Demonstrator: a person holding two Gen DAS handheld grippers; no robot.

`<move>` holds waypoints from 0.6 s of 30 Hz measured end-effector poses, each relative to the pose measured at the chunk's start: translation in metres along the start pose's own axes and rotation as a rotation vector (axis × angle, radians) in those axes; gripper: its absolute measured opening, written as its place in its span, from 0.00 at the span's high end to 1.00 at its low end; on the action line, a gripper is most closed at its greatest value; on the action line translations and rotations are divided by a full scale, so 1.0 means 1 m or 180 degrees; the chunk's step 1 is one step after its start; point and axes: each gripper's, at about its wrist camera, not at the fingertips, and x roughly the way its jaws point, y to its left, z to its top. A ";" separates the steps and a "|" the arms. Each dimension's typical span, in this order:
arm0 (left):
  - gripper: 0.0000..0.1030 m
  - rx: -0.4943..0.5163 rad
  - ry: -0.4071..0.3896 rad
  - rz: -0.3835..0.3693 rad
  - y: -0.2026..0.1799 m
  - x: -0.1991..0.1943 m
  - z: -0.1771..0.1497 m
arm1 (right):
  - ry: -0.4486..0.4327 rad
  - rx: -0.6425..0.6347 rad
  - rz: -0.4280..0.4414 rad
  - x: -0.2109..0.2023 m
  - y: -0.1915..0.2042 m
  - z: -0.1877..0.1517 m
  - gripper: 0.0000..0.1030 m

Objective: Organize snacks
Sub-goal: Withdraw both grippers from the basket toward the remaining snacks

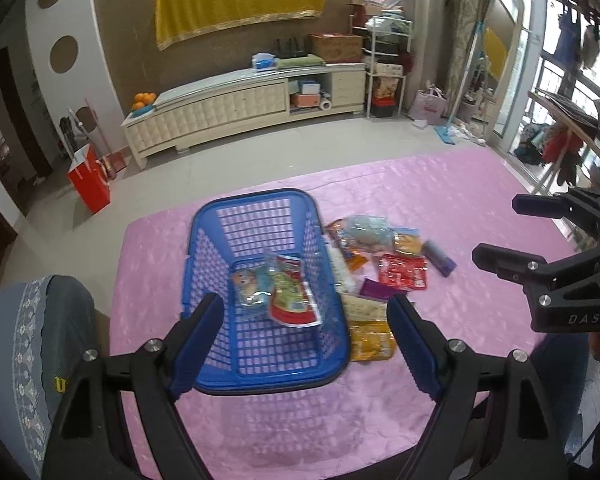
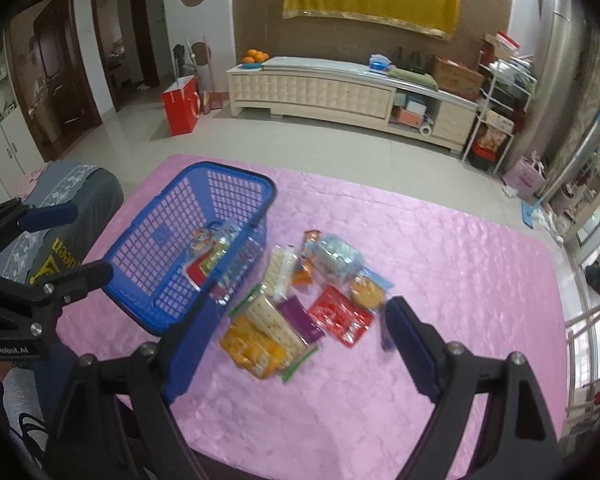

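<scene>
With both my left gripper (image 1: 300, 344) and right gripper (image 2: 296, 344) spread wide and empty above the pink quilted tablecloth (image 2: 440, 264), I judge I'm between picks, so next I must lower onto a loose packet like the red foil snack packet (image 2: 340, 316) and carry it to the blue plastic mesh basket (image 2: 148, 248).

Basket (image 1: 260, 376) on surface (image 1: 440, 200), two snack packs (image 1: 276, 288) inside; pile of snack packets (image 2: 300, 300) just right of basket; cabinet (image 1: 220, 112) behind.
</scene>
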 end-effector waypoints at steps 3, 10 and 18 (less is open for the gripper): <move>0.21 0.0059 0.0022 -0.0045 -0.018 0.006 -0.001 | 0.0020 0.0070 -0.0008 0.000 -0.016 -0.009 0.14; 0.21 0.0108 0.0153 -0.0134 -0.053 0.030 -0.009 | 0.0135 0.0133 0.0032 0.014 -0.043 -0.034 0.14; 0.20 0.0018 0.0151 0.0007 -0.075 0.046 -0.040 | 0.0135 -0.0177 0.0131 0.038 -0.043 -0.064 0.14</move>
